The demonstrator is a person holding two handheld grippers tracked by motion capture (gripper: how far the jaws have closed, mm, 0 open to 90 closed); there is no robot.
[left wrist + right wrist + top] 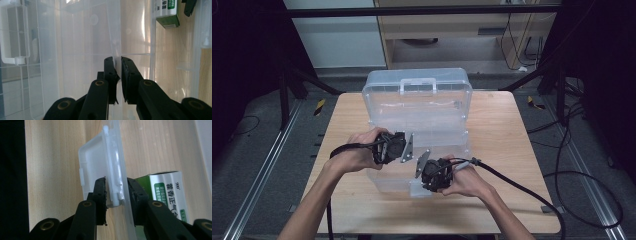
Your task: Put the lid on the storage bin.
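Observation:
A clear plastic storage box sits mid-table with its lid standing upright behind it, white handle on top. My left gripper is at the box's left side. In the left gripper view its jaws are shut on a thin clear wall of the box. My right gripper is at the box's front edge. It is shut on the front wall, right where the white latch flap hangs. Inside lies a green and white carton.
The wooden table has bare room left and right of the box. The carton and a small black object lie on the box floor. Cables trail from both grippers over the table edge. Dark frame legs stand behind.

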